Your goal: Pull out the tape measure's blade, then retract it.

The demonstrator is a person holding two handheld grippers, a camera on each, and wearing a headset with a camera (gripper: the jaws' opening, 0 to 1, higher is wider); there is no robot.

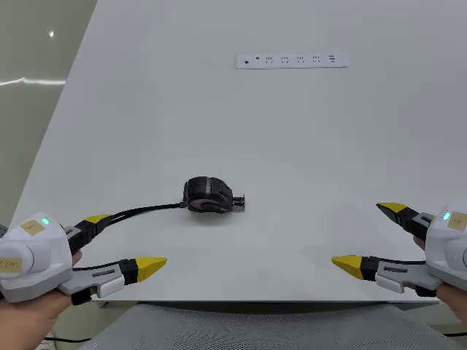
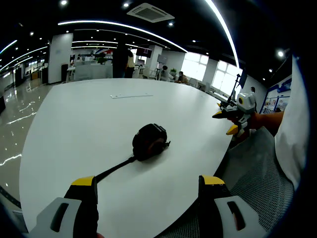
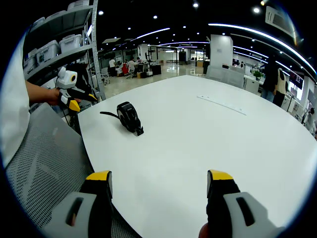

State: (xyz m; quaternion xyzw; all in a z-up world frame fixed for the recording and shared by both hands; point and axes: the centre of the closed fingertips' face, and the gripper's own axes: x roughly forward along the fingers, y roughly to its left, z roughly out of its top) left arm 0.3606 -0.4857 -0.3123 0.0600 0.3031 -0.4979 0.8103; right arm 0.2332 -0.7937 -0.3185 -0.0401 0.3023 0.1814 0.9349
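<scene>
I look down on a white table (image 1: 306, 131) with a black tape measure (image 1: 209, 196) lying near its front edge, roughly midway between my two tools and touched by neither. Its case lies on its side, and the blade's end hook (image 1: 239, 201) sits tight against the case on the right, with no blade drawn out. A black strap (image 1: 142, 211) runs from the left of the case and curves across the table toward the left gripper (image 1: 135, 239). The strap's end passes close to that gripper's far jaw, and I cannot tell whether they touch. The left gripper is at the lower left, held in a hand, its yellow-tipped jaws spread wide with nothing between them. The right gripper (image 1: 357, 233) is at the lower right, well apart from the tape measure, its jaws likewise spread wide and holding nothing. Both point inward over the front edge of the table. A white power strip (image 1: 290, 60) lies flat far across the table, well beyond the tape measure. A grey mesh surface (image 1: 241, 328) shows below the table's front edge.
</scene>
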